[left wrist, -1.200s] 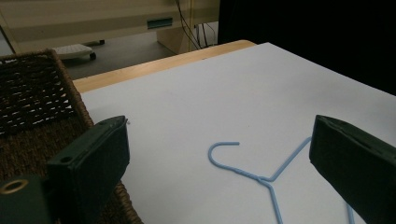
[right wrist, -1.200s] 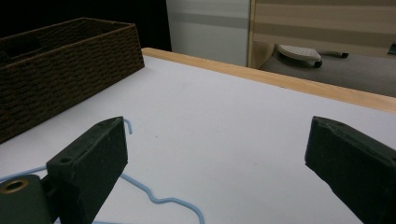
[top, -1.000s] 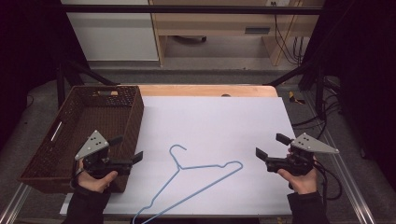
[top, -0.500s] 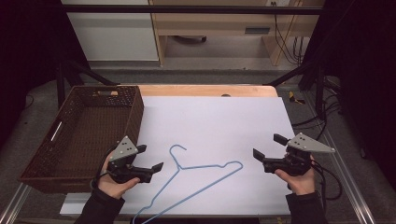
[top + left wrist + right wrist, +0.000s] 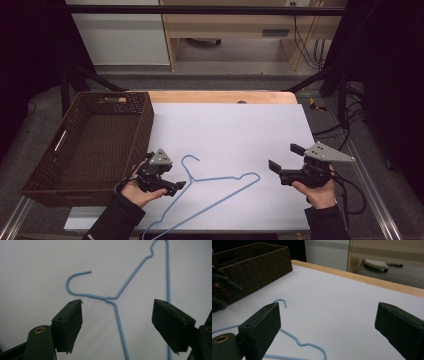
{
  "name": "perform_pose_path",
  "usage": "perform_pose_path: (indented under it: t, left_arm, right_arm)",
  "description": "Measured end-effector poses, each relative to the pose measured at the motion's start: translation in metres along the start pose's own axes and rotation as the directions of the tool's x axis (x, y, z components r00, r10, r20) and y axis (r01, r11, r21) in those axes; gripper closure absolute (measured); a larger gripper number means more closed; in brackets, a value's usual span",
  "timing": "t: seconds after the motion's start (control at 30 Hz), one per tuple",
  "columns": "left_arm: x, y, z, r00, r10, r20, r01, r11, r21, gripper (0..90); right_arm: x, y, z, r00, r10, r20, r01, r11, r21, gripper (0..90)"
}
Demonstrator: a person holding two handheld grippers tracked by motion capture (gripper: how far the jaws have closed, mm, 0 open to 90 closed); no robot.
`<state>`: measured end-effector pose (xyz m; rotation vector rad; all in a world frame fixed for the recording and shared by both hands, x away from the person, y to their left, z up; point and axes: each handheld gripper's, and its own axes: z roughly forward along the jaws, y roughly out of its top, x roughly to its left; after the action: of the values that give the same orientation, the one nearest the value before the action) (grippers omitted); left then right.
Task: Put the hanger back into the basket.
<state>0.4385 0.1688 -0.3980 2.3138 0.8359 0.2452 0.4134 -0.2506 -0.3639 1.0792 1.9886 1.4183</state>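
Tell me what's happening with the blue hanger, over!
Left gripper open over the hanger neck, jaws just been closing, not gripping yet. Right gripper open, apart from it. Hanger flat on the white table. Nothing in the way.

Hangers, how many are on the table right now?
1. The blue wire hanger lies flat on the white table sheet, just right of the wicker basket, by the left claw.

The table [image 5: 225,120] holds one blue wire hanger [image 5: 215,187] and one brown wicker basket [image 5: 95,145]. Two grippers are present, a left gripper [image 5: 175,187] and a right gripper [image 5: 284,157].
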Motion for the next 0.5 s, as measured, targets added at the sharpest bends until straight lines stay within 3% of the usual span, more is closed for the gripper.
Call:
perform_pose_path:
  t: [0.13, 0.23, 0.43, 0.5]
  left_arm:
    - [-0.002, 0.001, 0.009, 0.9999, 0.011, 0.007, -0.011, 0.9987, 0.049, 29.2]
    - [-0.003, 0.002, 0.023, 0.9996, 0.018, 0.021, -0.021, 0.9919, 0.125, 32.1]
    - [-0.005, 0.004, 0.039, 0.9991, 0.025, 0.035, -0.031, 0.9799, 0.197, 37.0]
    - [-0.008, 0.005, 0.049, 0.9987, 0.032, 0.04, -0.041, 0.9694, 0.242, 38.9]
  right_arm:
    - [0.0, 0.0, 0.001, 1.0, -0.001, -0.004, 0.001, 1.0, 0.006, 6.9]
    - [0.001, 0.0, 0.002, 1.0, -0.002, -0.006, 0.002, 1.0, 0.014, 6.9]
    - [0.002, -0.001, 0.005, 0.9999, -0.003, -0.012, 0.003, 1.0, 0.023, 6.8]
    - [0.002, -0.001, 0.005, 0.9999, -0.002, -0.013, 0.003, 1.0, 0.026, 6.8]
